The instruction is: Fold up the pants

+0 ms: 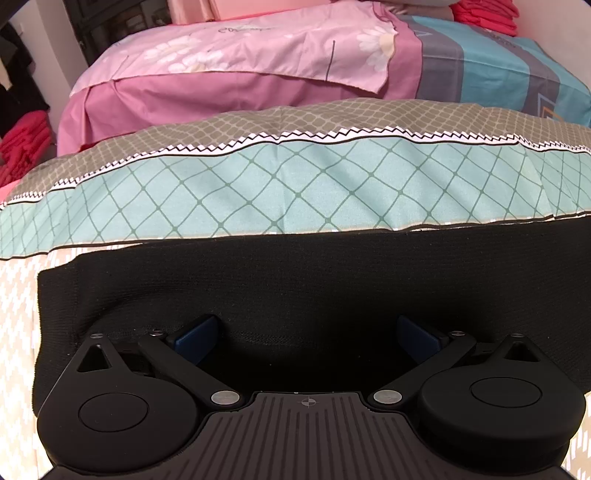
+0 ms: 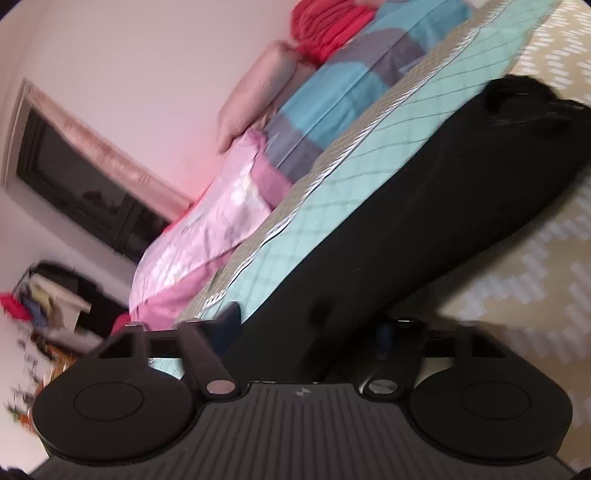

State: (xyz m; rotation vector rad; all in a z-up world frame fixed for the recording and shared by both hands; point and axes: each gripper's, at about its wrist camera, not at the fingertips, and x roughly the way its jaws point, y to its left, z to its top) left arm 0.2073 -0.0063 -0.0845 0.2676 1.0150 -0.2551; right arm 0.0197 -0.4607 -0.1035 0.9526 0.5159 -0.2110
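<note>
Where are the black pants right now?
The black pants lie flat on the bed, in the left wrist view just beyond the hand-held gripper, bordering the mint-green lattice sheet.

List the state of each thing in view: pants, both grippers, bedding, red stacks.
Black pants: spread flat on the bed, not yet folded.
Left gripper: open, over the pants.
Right gripper: blurred, pants between its fingers; grip unclear.
Pink quilt: folded.
Red clothes: stacked.
</note>
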